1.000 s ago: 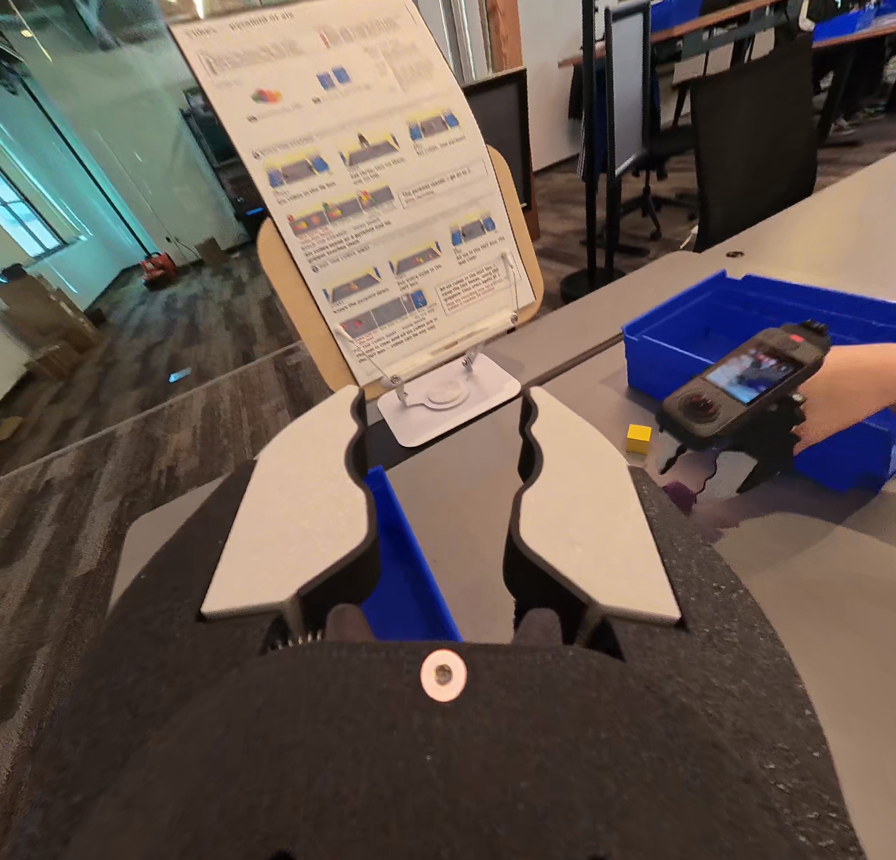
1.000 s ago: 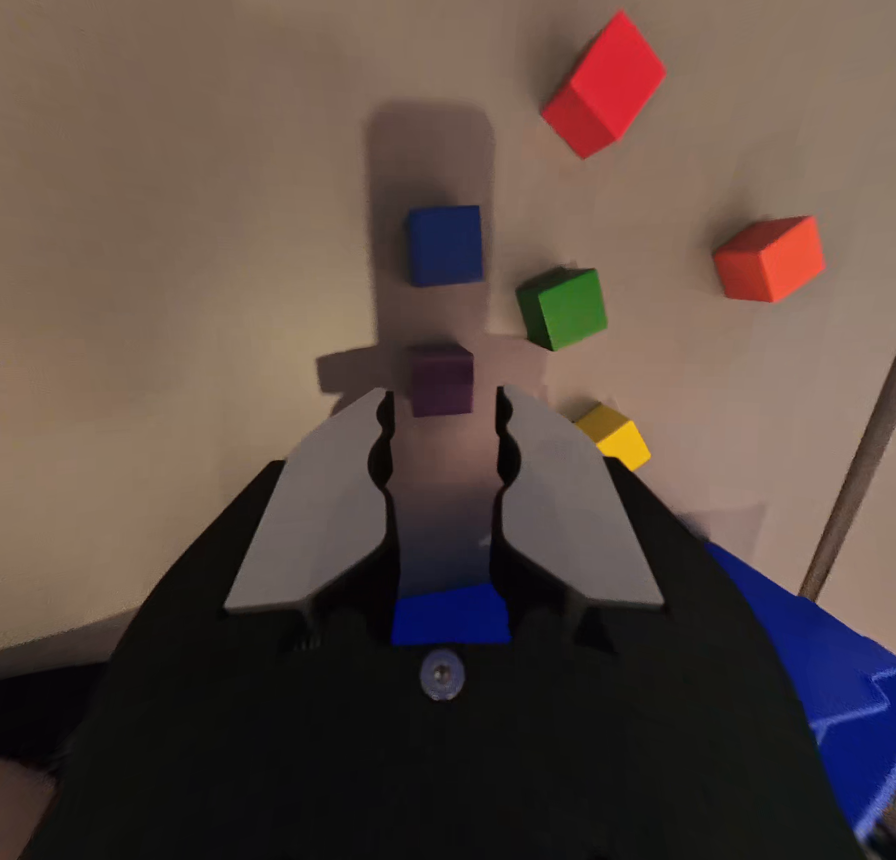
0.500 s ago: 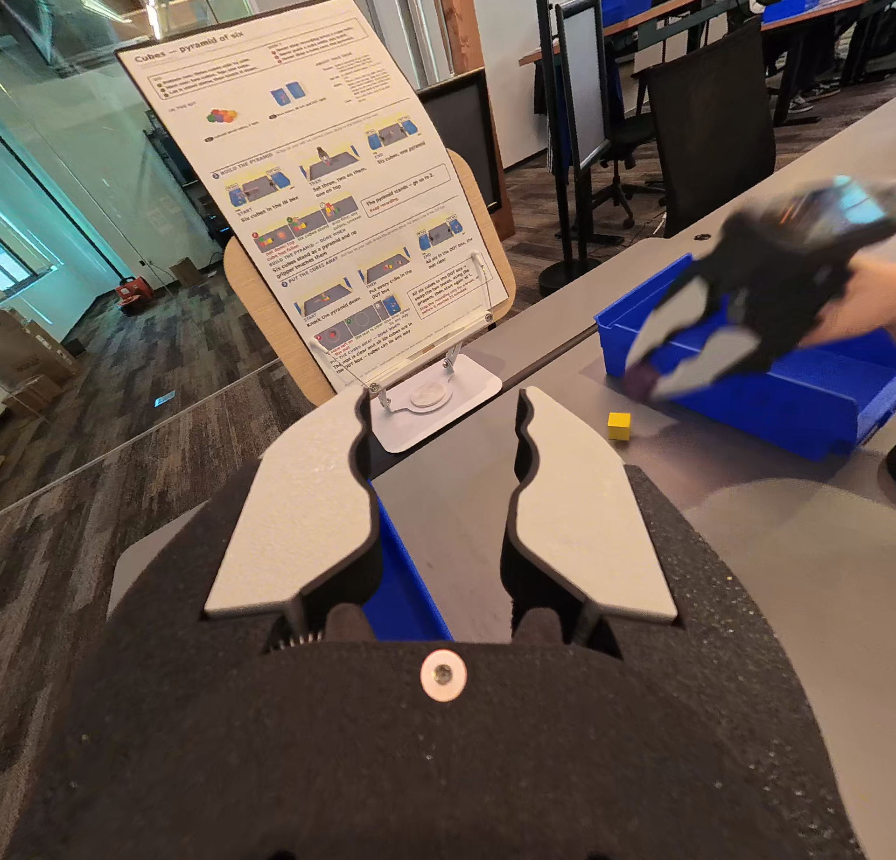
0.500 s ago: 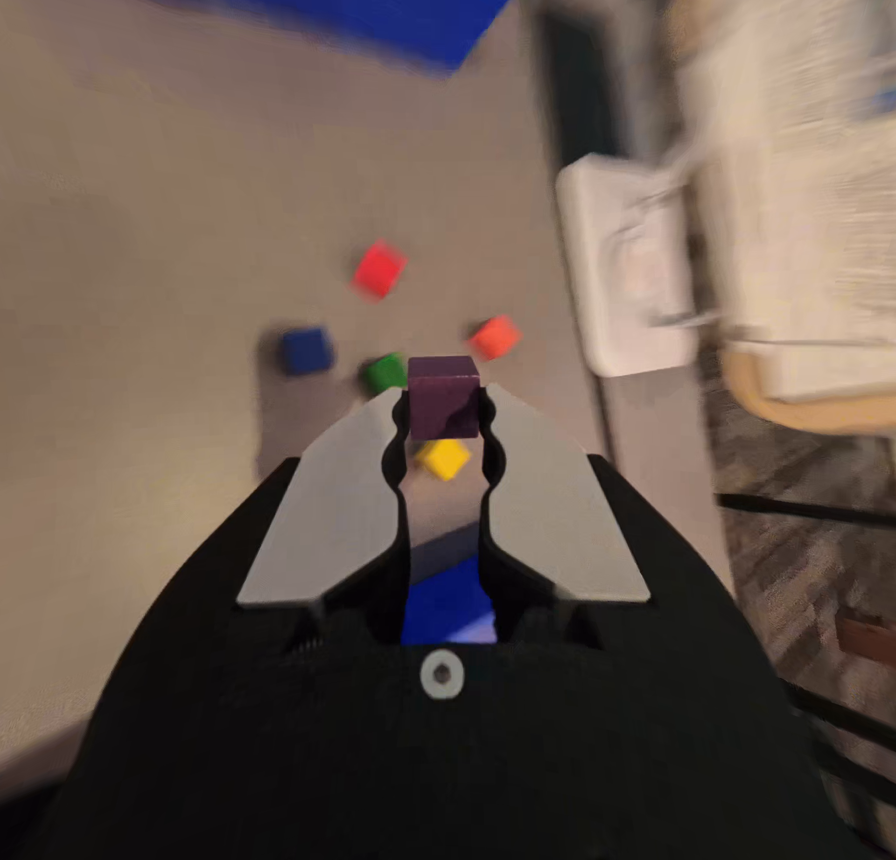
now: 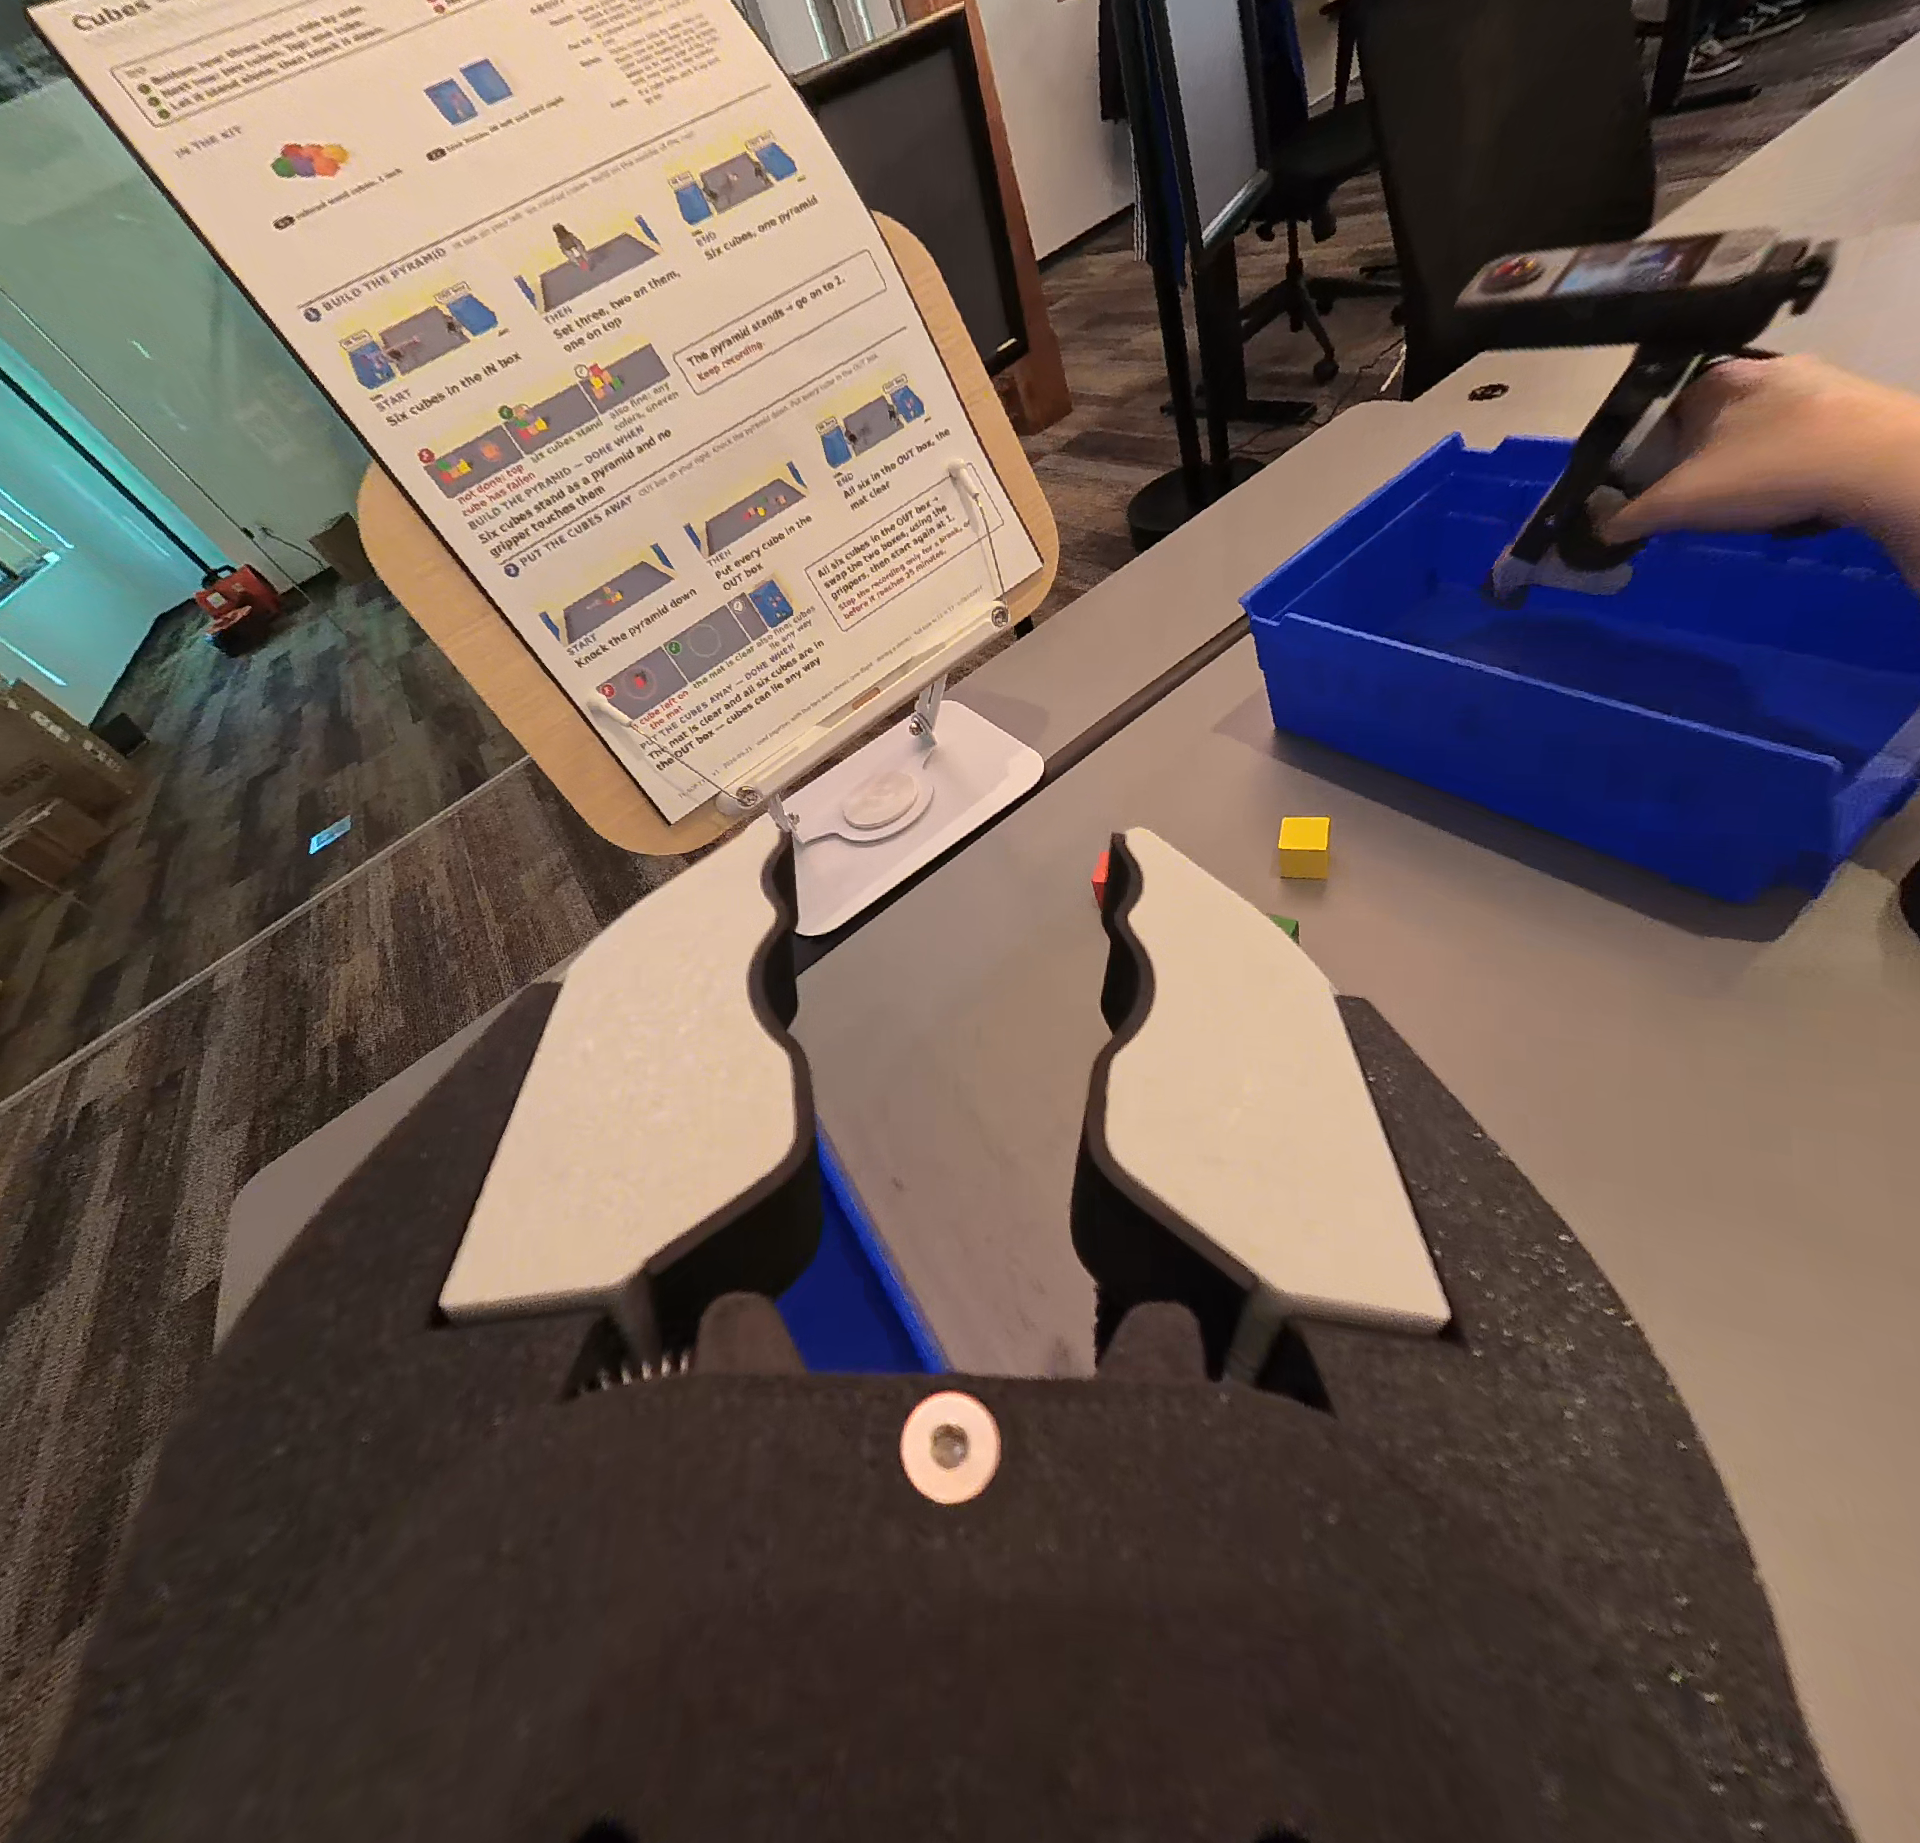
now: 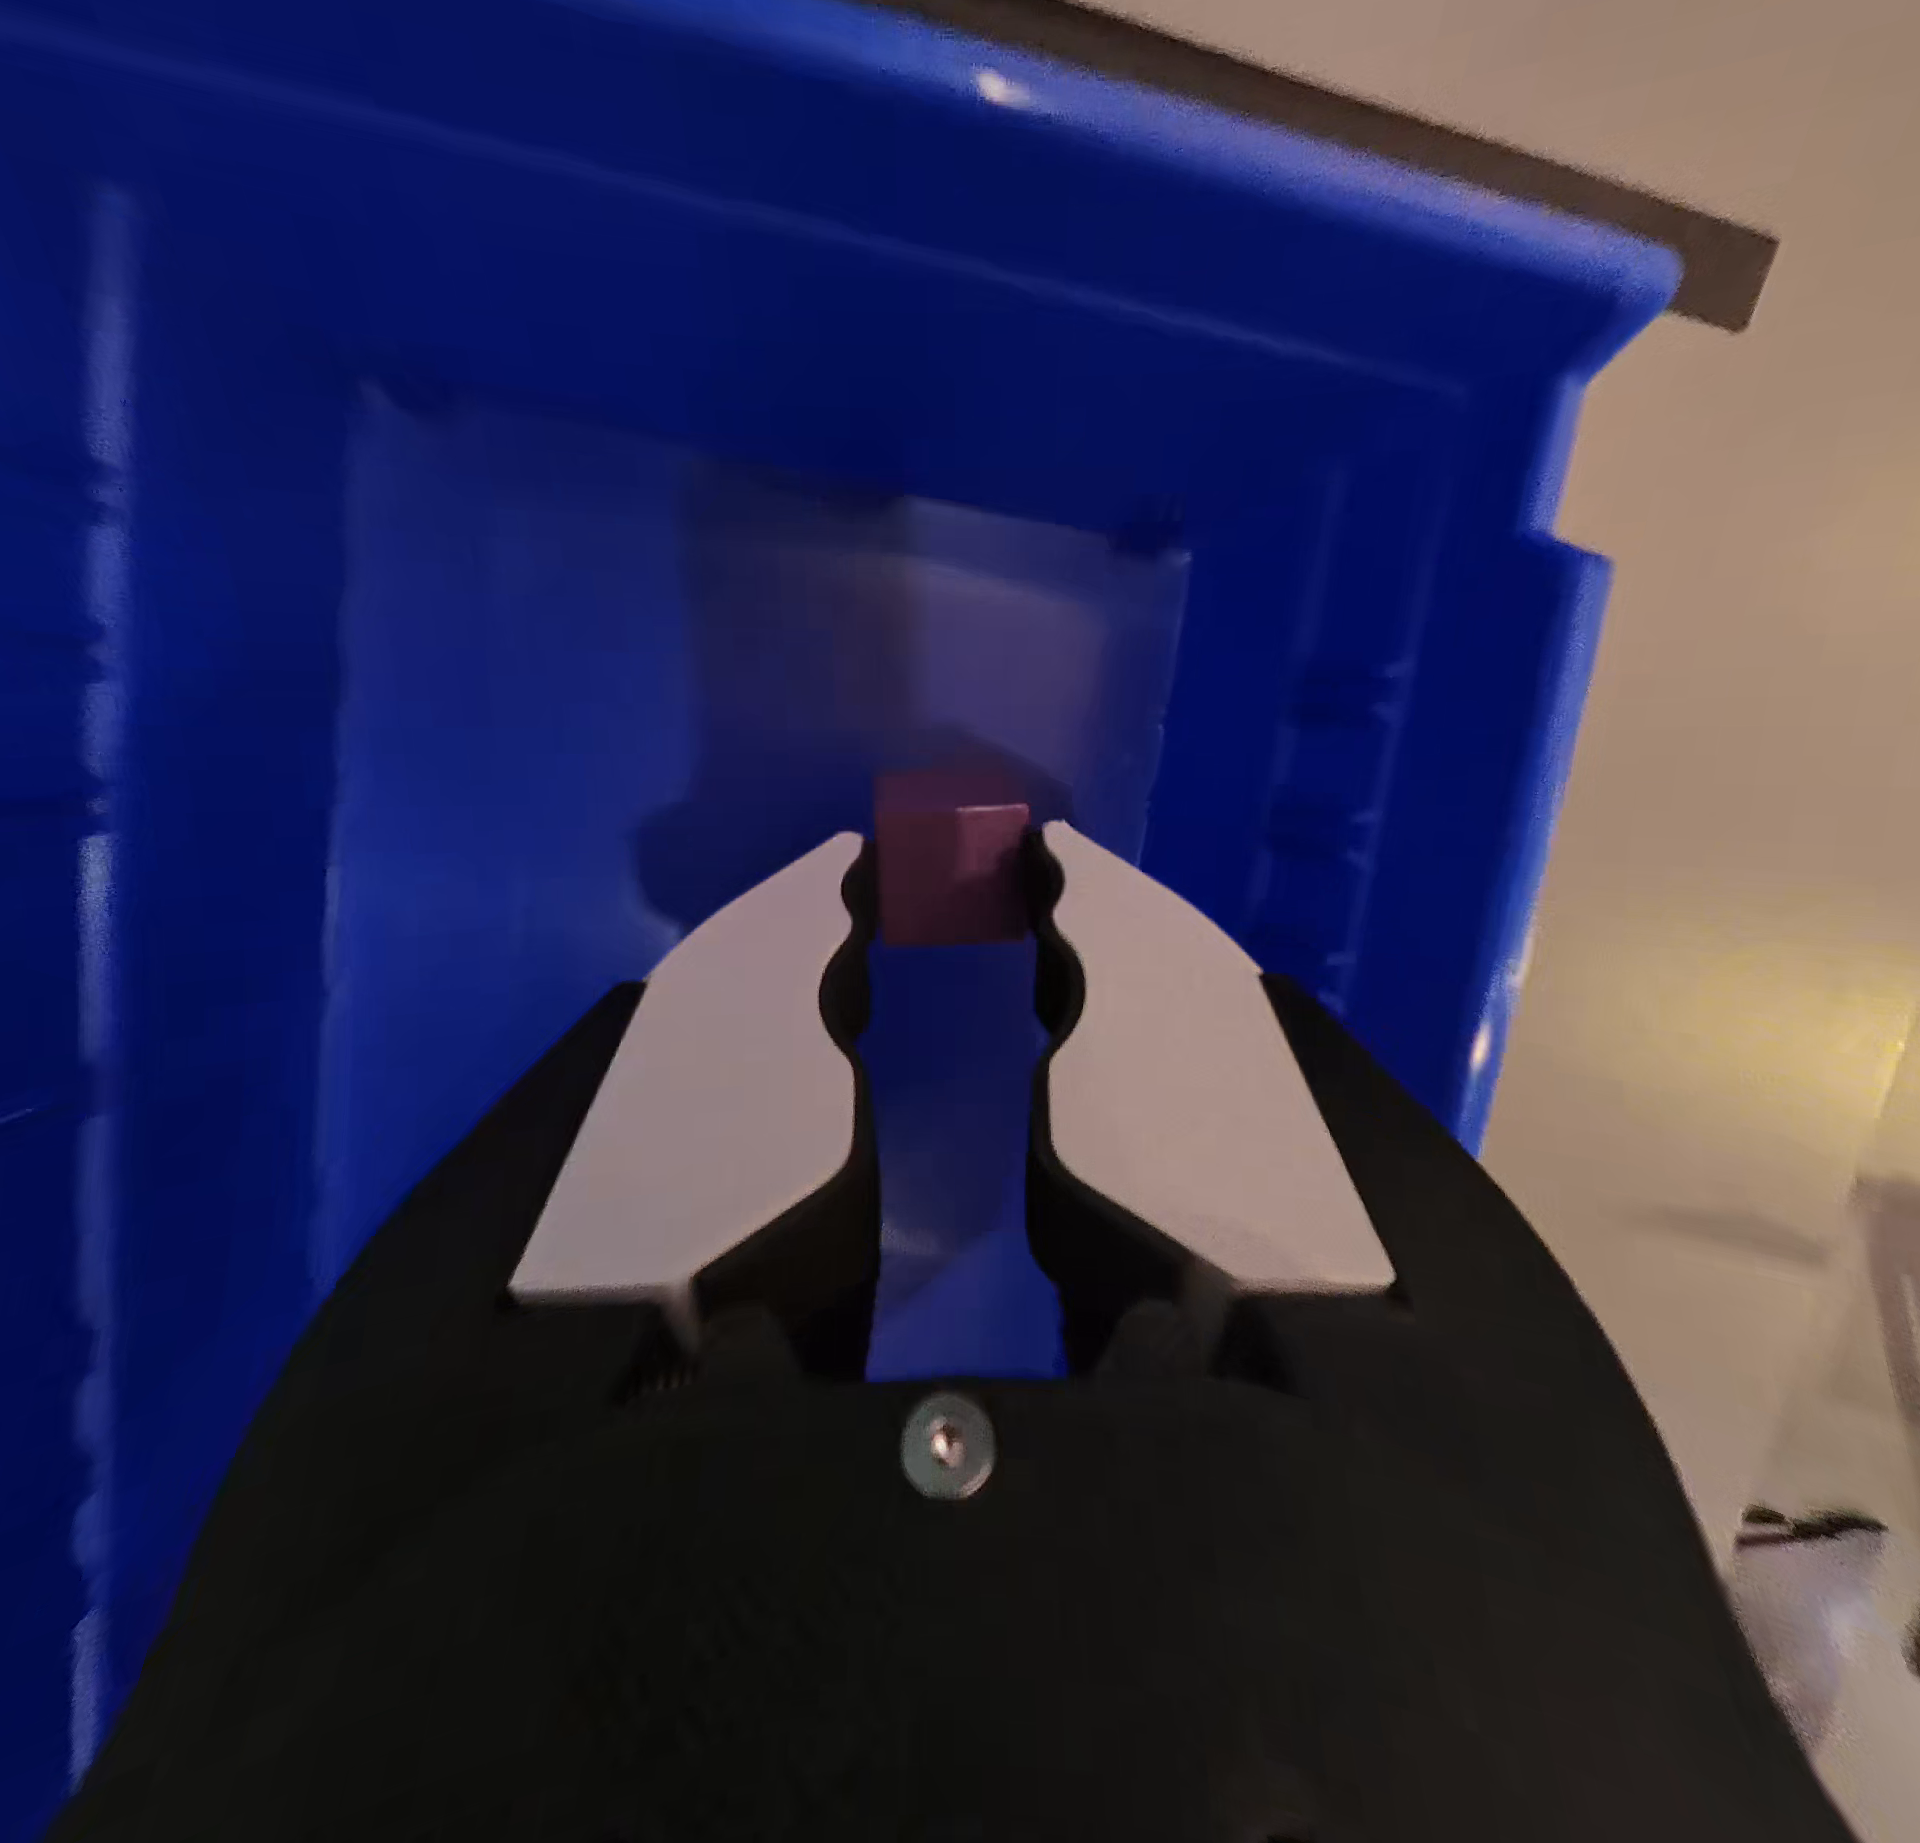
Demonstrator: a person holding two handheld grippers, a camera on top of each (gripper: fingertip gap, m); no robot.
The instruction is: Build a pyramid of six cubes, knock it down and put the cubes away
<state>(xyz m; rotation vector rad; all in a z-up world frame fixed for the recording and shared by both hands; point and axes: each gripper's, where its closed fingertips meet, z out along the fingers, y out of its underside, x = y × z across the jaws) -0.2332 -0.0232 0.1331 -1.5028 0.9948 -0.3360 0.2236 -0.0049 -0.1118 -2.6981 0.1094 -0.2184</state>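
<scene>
Between right gripper (image 6: 948, 858) tips: purple cube (image 6: 948, 874), clamped, held over blue bin (image 6: 260, 567) floor. Left gripper (image 5: 948, 894) spread apart, empty, above table (image 5: 1558, 1118). Beyond it: yellow cube (image 5: 1303, 846) on table, near bin; instruction sheet (image 5: 540, 339) farther back.

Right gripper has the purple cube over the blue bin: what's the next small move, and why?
Probably open the right gripper and release: the purple cube is pinched at its fingertips, low inside the blue bin, over bare floor.
</scene>
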